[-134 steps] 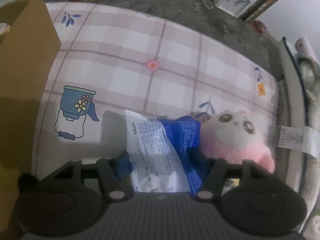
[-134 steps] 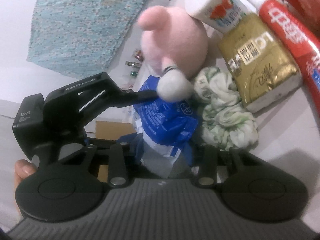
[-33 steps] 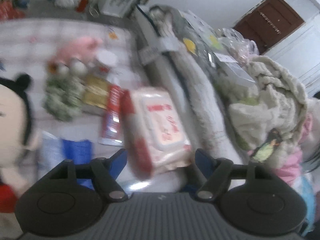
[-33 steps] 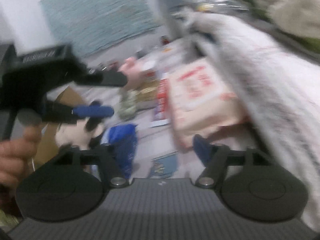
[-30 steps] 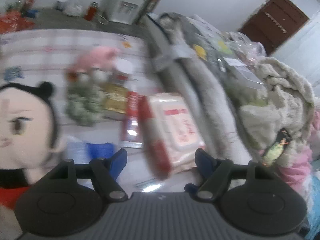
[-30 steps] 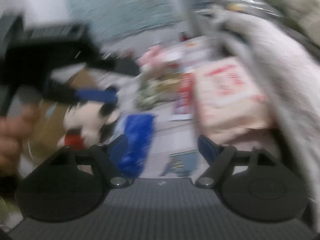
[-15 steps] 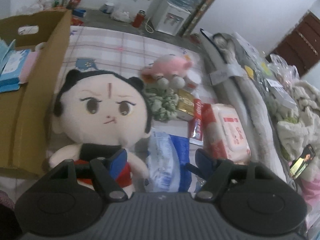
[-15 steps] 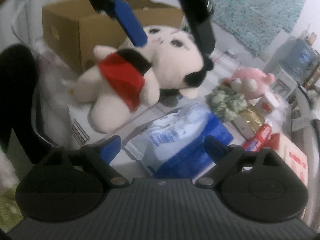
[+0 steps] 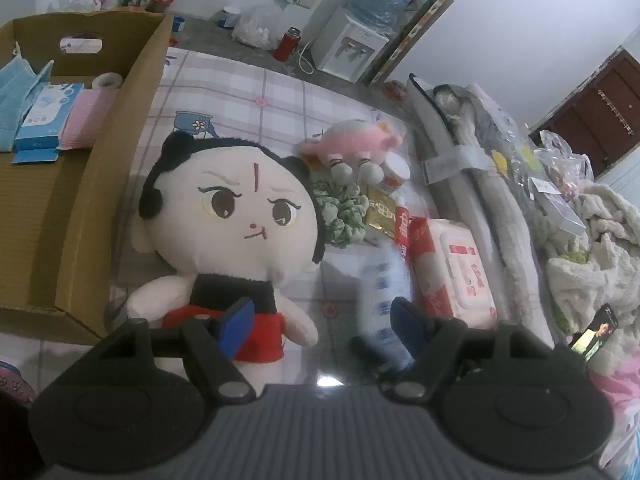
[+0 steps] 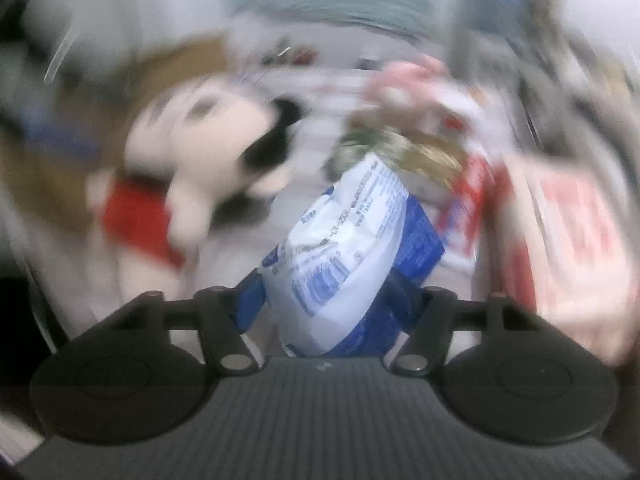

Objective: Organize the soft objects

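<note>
The right gripper [image 10: 328,300] had the blue-and-white soft pack [image 10: 352,248] between its jaws, which were closing on it; the blue pads sat against both sides of the pack at its near end, so it looked grasped (the rest of that view was smeared with motion blur). In the left wrist view the same pack appeared only as a pale, blurred streak on the checked sheet [image 9: 248,92], near the right jaw.

The left gripper [image 9: 320,320] hung released, its jaws wide apart and gripping nothing, above the lower body of the big-headed plush doll [image 9: 232,232]. The doll lay face up on the sheet, just beside the right wall of the cardboard box [image 9: 116,168], which held packets and a towel at its far end.

Farther right lay a pink plush toy [image 9: 356,140], a green-and-white scrunched cloth [image 9: 340,216], a gold packet [image 9: 380,212], a red tube [image 9: 402,228] and a pack of wet wipes [image 9: 456,268], all close together along the rolled bedding [image 9: 492,200].
</note>
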